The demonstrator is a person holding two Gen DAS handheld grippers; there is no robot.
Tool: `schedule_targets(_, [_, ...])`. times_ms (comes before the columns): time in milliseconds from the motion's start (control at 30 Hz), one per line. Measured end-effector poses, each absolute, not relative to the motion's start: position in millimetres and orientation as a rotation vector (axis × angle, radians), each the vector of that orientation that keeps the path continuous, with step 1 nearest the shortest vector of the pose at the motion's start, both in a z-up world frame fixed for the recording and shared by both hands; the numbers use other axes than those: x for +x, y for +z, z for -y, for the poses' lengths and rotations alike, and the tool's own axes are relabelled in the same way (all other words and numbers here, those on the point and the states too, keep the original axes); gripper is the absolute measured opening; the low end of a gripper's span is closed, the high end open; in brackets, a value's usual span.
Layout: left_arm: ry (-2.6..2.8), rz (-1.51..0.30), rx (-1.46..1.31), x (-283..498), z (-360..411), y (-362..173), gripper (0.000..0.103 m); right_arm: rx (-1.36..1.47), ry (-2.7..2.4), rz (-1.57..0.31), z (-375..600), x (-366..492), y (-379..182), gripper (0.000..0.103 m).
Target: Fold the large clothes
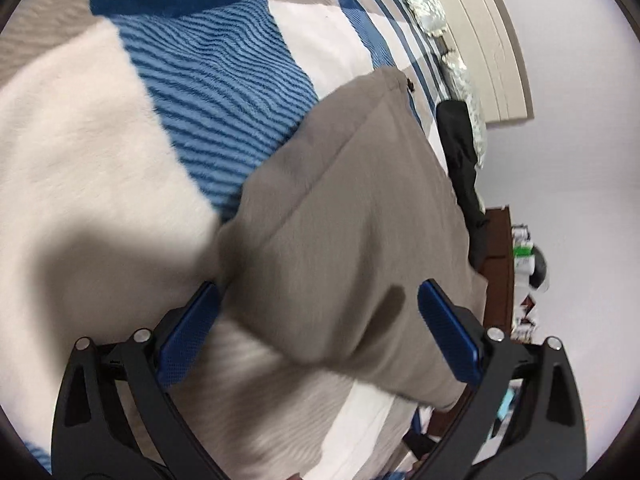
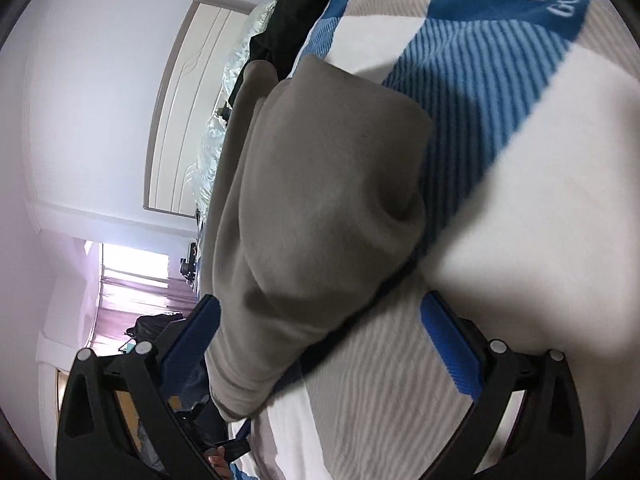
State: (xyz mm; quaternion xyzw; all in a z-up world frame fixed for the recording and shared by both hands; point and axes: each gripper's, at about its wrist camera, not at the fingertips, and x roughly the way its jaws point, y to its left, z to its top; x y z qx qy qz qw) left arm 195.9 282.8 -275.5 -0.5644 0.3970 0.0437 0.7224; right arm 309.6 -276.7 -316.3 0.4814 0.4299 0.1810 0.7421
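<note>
In the left wrist view, the left gripper (image 1: 318,330) has its blue fingers (image 1: 188,344) spread wide — nothing is pinched between them. The tan cloth (image 1: 352,216) lies folded on the bed cover (image 1: 92,152), which has white, blue and striped patches. The cloth's near edge sits between the fingers. A black garment (image 1: 460,160) lies past the cloth, by the headboard (image 1: 496,40).

In the right wrist view, the right gripper (image 2: 320,340) is wide apart too and grips nothing. The tan cloth (image 2: 320,200) bunches up — its lower corner hangs by the left blue finger (image 2: 196,340).
</note>
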Motion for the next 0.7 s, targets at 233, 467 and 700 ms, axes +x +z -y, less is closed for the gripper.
schedule_targets(233, [0.112, -0.891, -1.237, 230, -279, -280, 0.096, 1.076, 0.359, -0.960, 265, 346, -313, 0.099])
schedule_targets(467, [0.152, -0.891, -1.280, 238, -281, -282, 0.095, 1.113, 0.282, -0.952, 257, 362, -306, 0.068])
schedule_targets(700, [0.083, -0.851, -1.264, 236, -278, -266, 0.041, 1.033, 0.317, -0.953, 255, 357, -290, 0.020])
